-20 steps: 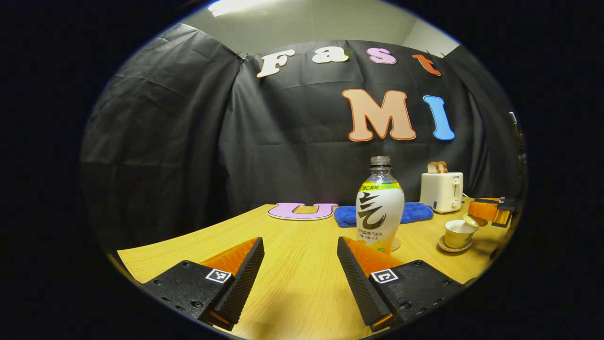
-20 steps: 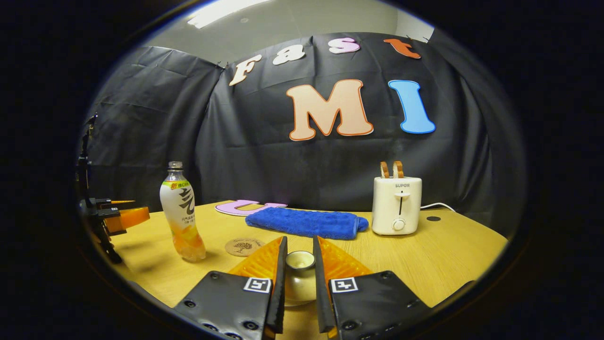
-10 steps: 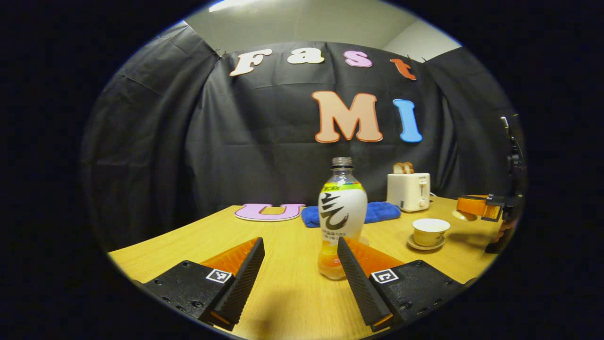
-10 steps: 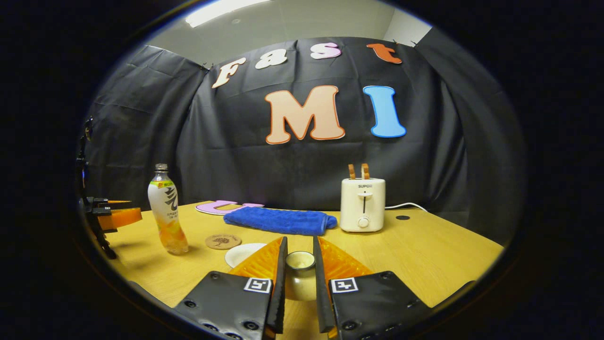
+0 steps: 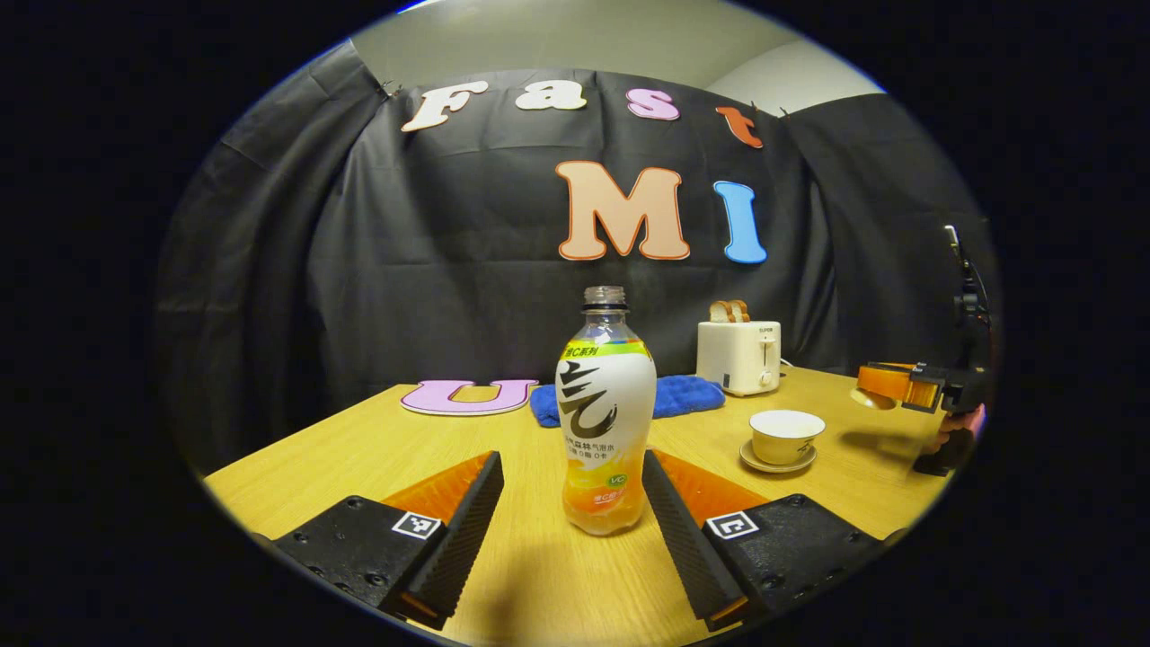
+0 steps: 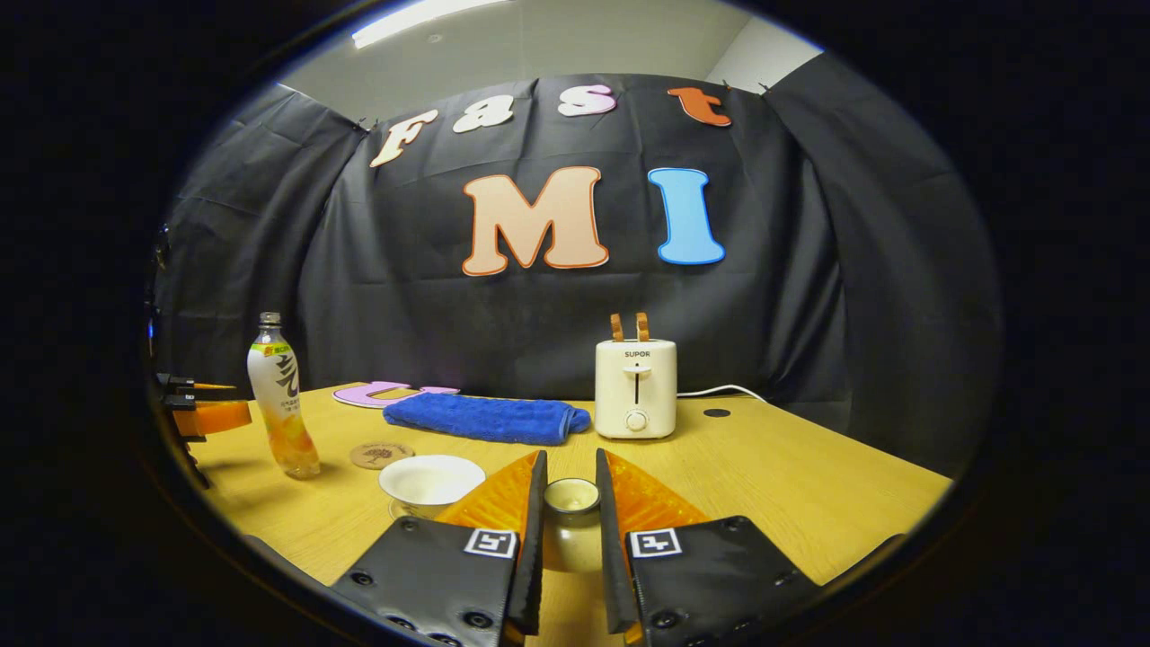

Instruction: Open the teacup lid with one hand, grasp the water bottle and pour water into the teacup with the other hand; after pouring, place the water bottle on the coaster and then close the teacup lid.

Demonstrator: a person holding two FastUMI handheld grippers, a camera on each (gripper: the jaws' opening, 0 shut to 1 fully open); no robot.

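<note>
The bottle (image 5: pixel 605 413) stands upright on the table (image 5: pixel 377 449), dead ahead of the left gripper (image 5: pixel 568 530) and just beyond its spread fingers — its long axis vertical, so a straight push forward should bracket it. The right gripper (image 6: pixel 570 539) is clamped on the lid (image 6: pixel 571 496), held up right of the bottle. The cup (image 5: pixel 786 434) sits open on its saucer, right of the bottle; the coaster (image 6: pixel 381 454) lies between bottle and cup. Towel (image 5: pixel 687 395) and toaster (image 5: pixel 738 358) stand behind the bottle — nothing blocks the reach.

We see both views sit low over the table (image 5: pixel 377 449), facing the booth wall; both share the water bottle (image 5: pixel 604 422), teacup (image 6: pixel 431 481) and toaster (image 6: pixel 636 388).
</note>
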